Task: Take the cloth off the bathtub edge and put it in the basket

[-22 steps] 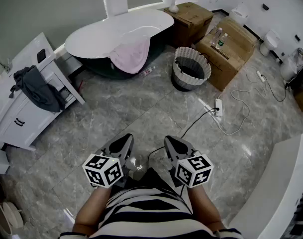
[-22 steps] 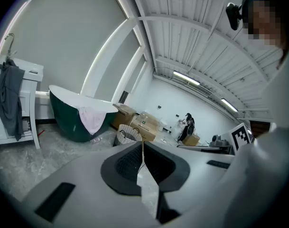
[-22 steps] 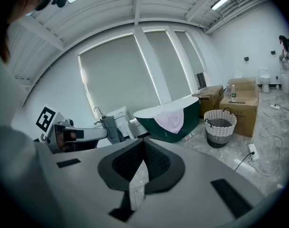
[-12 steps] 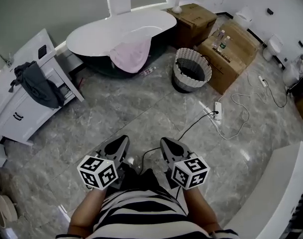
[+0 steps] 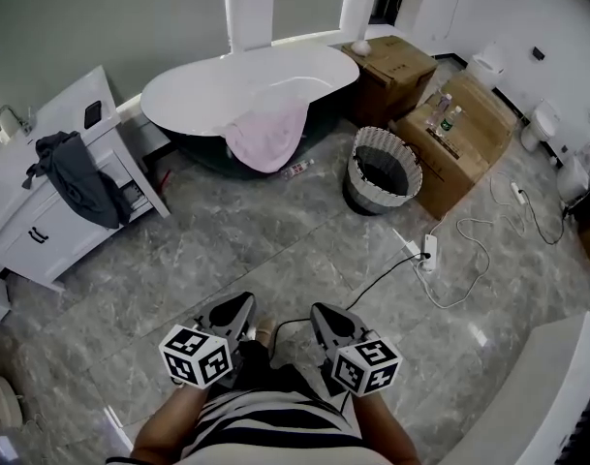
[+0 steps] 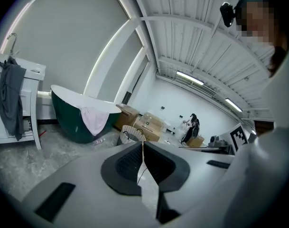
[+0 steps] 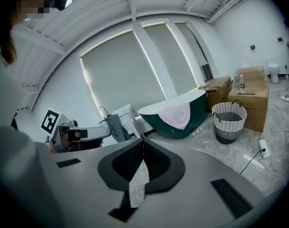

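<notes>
A pale pink cloth [image 5: 268, 134] hangs over the near edge of the white and dark green bathtub [image 5: 209, 83], also seen as cloth [image 6: 94, 120] and cloth [image 7: 176, 115]. A woven basket [image 5: 383, 168] stands on the floor to the tub's right; basket [image 7: 228, 121] looks empty. My left gripper [image 5: 244, 306] and right gripper [image 5: 321, 313] are held close to the person's body at the bottom of the head view, far from the tub. Both are shut with nothing between their jaws.
A white cabinet [image 5: 67, 201] with a dark grey garment [image 5: 83, 187] draped on it stands at the left. Cardboard boxes [image 5: 459, 139] with bottles sit behind the basket. A power strip [image 5: 425, 255] and cables lie on the grey marble floor. A small bottle [image 5: 296, 170] lies below the cloth.
The view has shifted: the tub, cloth and basket sit lower and further right in the frame. Both grippers stay shut near the body.
</notes>
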